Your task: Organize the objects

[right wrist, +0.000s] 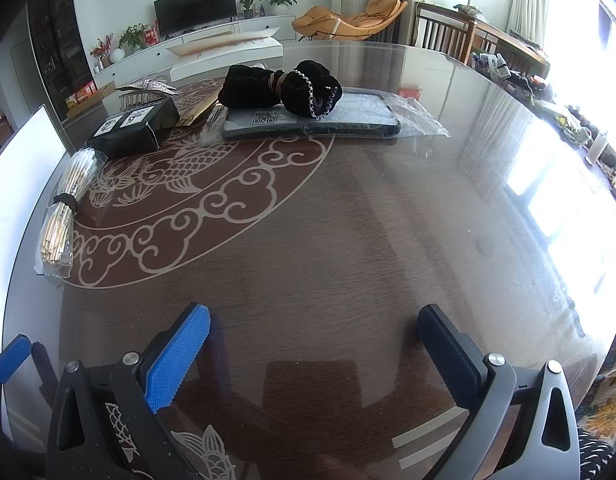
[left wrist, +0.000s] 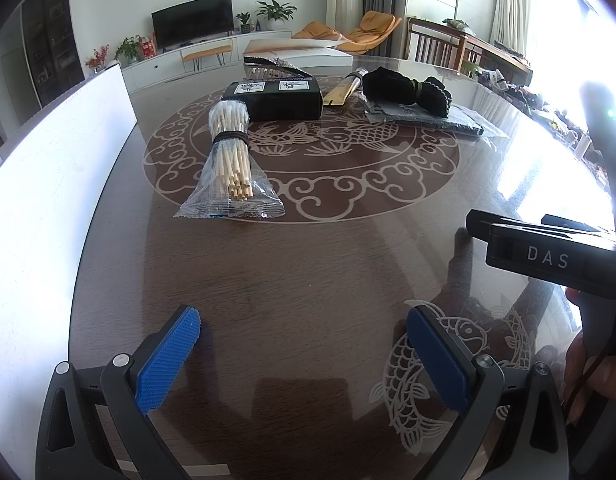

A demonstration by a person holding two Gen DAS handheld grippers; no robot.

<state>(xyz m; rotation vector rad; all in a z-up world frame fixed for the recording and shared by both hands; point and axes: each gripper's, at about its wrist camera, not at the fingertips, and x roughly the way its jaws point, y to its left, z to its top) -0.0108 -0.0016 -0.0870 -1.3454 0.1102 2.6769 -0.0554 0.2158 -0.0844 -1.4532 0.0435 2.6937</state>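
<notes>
On the dark wooden round table under its glass top, nothing is picked up yet; I judge the task is only at its beginning. Ahead and slightly left of the left gripper lies the clear plastic bag of pale wooden sticks tied with a dark band. Its long axis runs away from the camera, almost in line with the fingers, so I think a grasp across the bundle needs little turning. The left gripper is wide open and holds nothing. The right gripper is also wide open and empty, and from it the same bag lies far to the left, so the left hand seems the nearer one.

Behind the bag stand a black cardboard box with white labels and a black velvet pouch with a beaded edge, which rests on a flat dark case in a transparent sleeve. Between them a yellowish flat item is partly covered; I cannot say what it is. Strong window glare washes out the right side.
</notes>
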